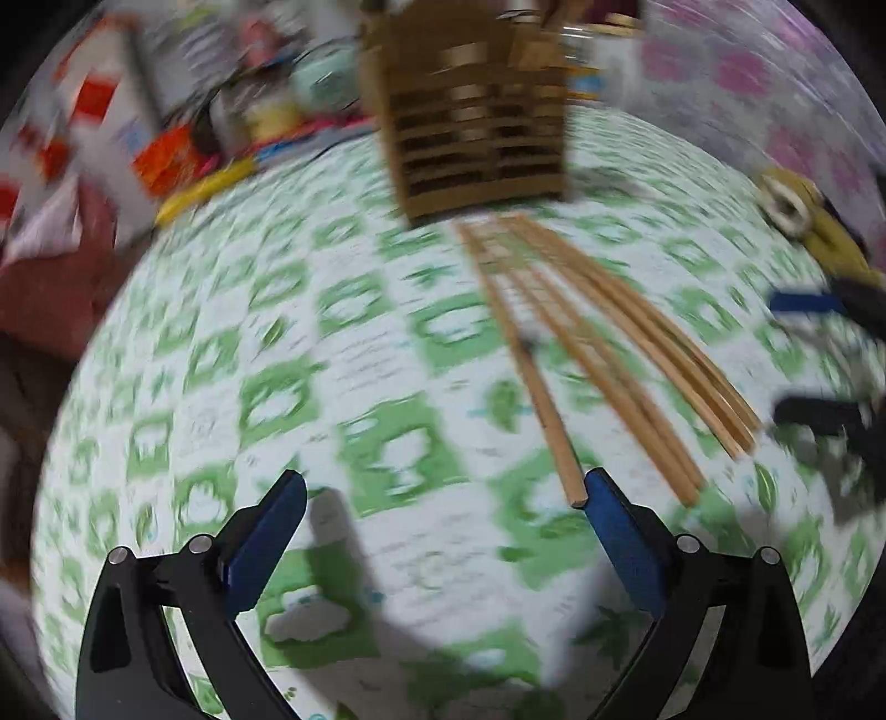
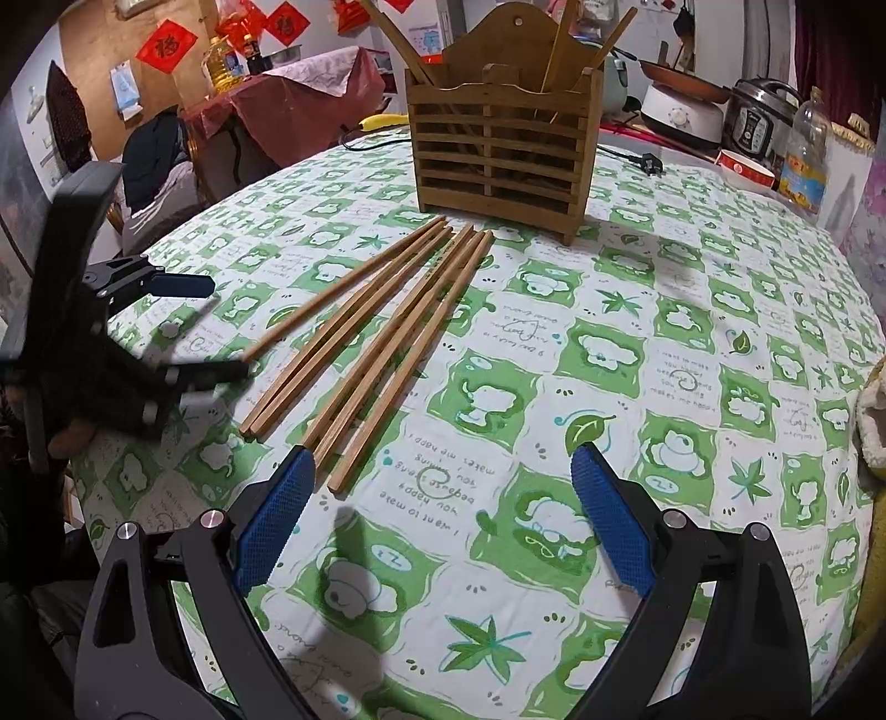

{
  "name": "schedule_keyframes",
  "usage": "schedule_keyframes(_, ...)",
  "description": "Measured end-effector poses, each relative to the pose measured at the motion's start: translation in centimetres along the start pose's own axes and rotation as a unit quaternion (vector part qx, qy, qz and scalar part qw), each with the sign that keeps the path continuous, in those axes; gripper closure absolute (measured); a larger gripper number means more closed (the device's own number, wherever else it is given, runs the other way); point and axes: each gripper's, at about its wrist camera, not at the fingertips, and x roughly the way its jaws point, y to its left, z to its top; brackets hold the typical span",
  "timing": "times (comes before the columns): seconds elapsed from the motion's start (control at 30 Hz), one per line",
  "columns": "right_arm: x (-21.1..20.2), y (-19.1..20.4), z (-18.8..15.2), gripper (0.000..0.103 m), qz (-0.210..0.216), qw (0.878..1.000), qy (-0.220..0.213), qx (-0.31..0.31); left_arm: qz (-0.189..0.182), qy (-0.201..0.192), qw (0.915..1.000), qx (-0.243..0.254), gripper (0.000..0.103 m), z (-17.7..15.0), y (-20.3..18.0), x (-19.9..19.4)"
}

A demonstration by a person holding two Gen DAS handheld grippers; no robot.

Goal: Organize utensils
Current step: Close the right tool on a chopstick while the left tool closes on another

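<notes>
Above chopsticks (image 2: 382,327), both hand-held grippers low, level, jaws wide

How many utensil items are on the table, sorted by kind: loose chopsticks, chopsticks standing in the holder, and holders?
loose chopsticks: 6
standing chopsticks visible in the holder: 3
wooden holder: 1
Total: 10
</notes>
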Motion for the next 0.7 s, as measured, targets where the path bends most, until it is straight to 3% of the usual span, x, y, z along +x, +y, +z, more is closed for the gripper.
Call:
schedule_keyframes(0.1,-0.2,0.5,-0.1,0.012,0.0,1.0,-0.003,-0.013,-0.013,0.004,0.9994,-0.032,0.005,0.3,1.0,0.2)
schedule_keyframes(0.27,-0.1,1.6,-0.2,0.013,-0.007,0.999,0.0,-0.041,0.0,0.002,1.0,-0.009,0.005,0.4,0.2,0.1)
schedule_keyframes(0.43,0.5,1.7,-0.2,0.02,-0.016,0.999,0.018,-0.042,-0.007,0.005,0.9998,-0.015,0.005,0.3,0.3,0.2)
schedule_keyframes(0.7,0.8,1.6,-0.3,0.022,-0.035,0.998,0.026,-0.04,-0.005,0.004,0.9999,-0.014,0.005,0.2,0.4,0.2)
